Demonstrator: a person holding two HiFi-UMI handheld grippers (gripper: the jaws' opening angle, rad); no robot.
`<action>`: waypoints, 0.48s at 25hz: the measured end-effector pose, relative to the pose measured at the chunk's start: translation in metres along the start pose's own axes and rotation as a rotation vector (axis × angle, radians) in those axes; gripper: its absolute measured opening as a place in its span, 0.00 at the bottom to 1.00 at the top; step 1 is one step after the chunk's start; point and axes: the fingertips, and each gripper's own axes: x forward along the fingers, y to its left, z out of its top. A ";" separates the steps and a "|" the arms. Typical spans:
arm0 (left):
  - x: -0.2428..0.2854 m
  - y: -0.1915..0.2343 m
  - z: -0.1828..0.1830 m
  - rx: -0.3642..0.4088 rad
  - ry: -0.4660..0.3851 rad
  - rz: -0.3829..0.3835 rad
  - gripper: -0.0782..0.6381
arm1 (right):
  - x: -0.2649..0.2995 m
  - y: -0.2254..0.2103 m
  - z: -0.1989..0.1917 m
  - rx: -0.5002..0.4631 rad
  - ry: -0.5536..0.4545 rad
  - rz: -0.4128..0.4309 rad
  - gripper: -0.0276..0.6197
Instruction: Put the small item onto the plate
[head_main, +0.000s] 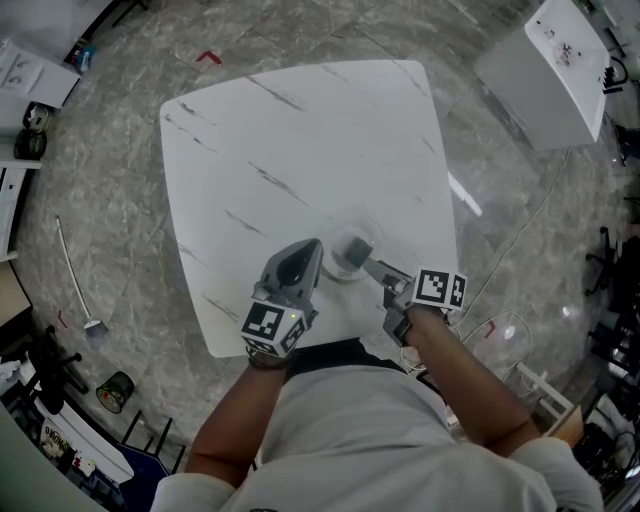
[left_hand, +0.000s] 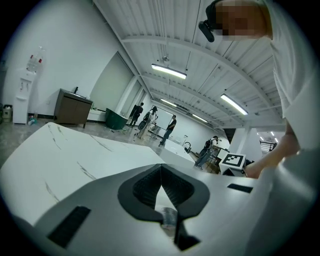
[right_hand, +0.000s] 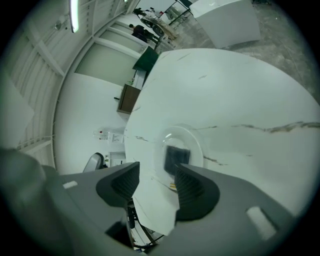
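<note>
Lying on clear plate (right_hand: 196, 136), dark small item (right_hand: 176, 159), right gripper (right_hand: 155, 181) jaws spread nearby, left gripper (left_hand: 160, 168) jaws seemingly pressed together.

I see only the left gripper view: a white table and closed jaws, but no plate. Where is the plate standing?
Observer: In the head view the plate lies close to the near edge of the table, just to the right of the left gripper.
Operator: Thank you. Is the small item on the plate?
Observer: Yes. The right gripper view shows a dark small item lying on the plate.
</note>
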 end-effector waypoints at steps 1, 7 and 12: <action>-0.004 -0.007 0.003 0.007 -0.007 0.001 0.12 | -0.008 0.010 -0.002 -0.035 -0.008 0.029 0.35; -0.034 -0.068 0.028 0.082 -0.052 0.004 0.12 | -0.073 0.074 -0.018 -0.308 -0.066 0.180 0.13; -0.078 -0.160 0.065 0.160 -0.106 -0.013 0.12 | -0.158 0.135 -0.053 -0.592 -0.149 0.265 0.05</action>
